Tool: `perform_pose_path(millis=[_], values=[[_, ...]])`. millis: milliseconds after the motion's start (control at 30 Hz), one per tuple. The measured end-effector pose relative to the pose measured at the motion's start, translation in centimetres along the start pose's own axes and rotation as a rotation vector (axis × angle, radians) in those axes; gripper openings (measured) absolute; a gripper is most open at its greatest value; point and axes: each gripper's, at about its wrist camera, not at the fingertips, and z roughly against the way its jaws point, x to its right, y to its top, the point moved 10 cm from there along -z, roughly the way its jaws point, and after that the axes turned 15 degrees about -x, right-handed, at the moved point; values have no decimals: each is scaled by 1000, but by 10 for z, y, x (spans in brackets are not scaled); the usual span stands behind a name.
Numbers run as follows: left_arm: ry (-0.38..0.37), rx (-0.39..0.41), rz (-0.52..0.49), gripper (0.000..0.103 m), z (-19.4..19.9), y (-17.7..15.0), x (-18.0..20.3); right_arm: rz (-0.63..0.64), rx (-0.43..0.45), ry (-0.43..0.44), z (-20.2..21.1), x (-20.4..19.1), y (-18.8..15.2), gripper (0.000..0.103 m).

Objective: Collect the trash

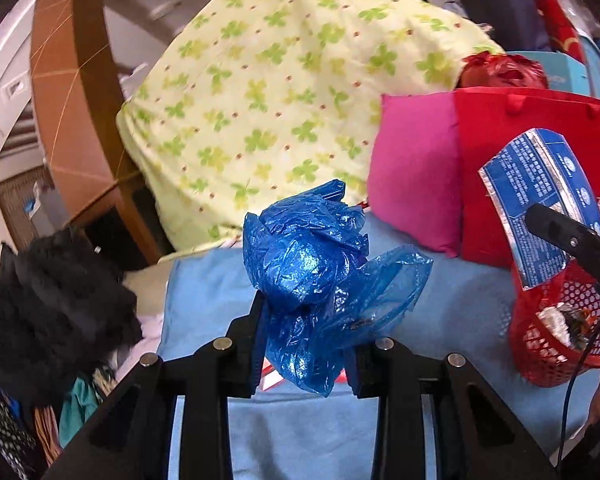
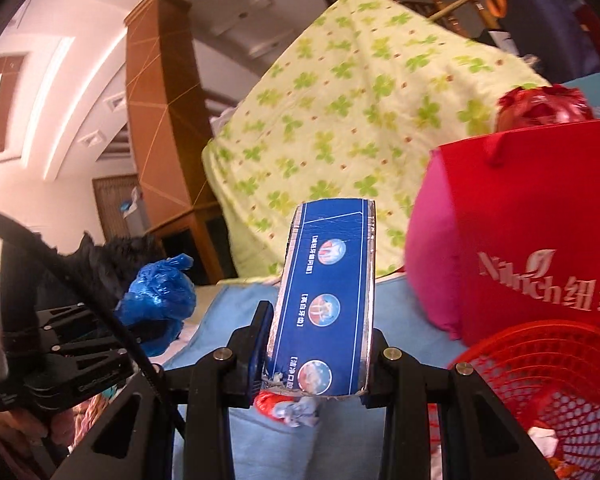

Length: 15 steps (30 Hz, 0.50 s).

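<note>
Between left gripper (image 1: 306, 312) fingers: blue bag (image 1: 316, 264); pinched.

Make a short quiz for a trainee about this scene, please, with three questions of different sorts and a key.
1. True or false: the left gripper is shut on the blue bag.
2. What does the right gripper hold? A) a red cup B) a blue carton C) a green cloth
3. Fill in: the red basket with trash in it stands in front of the red ____.

Key
1. True.
2. B, the blue carton.
3. Paper bag, beside the pink cushion.
</note>
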Motion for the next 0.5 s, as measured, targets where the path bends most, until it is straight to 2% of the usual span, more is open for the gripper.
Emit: perform_pose_path(millis=[233,500], values=[[-13,27,-63,34,10,19,37,-60,32,-17,23,37,5,38],[-34,40,-111,34,21,26,69,-109,48,-40,36,69,5,38]])
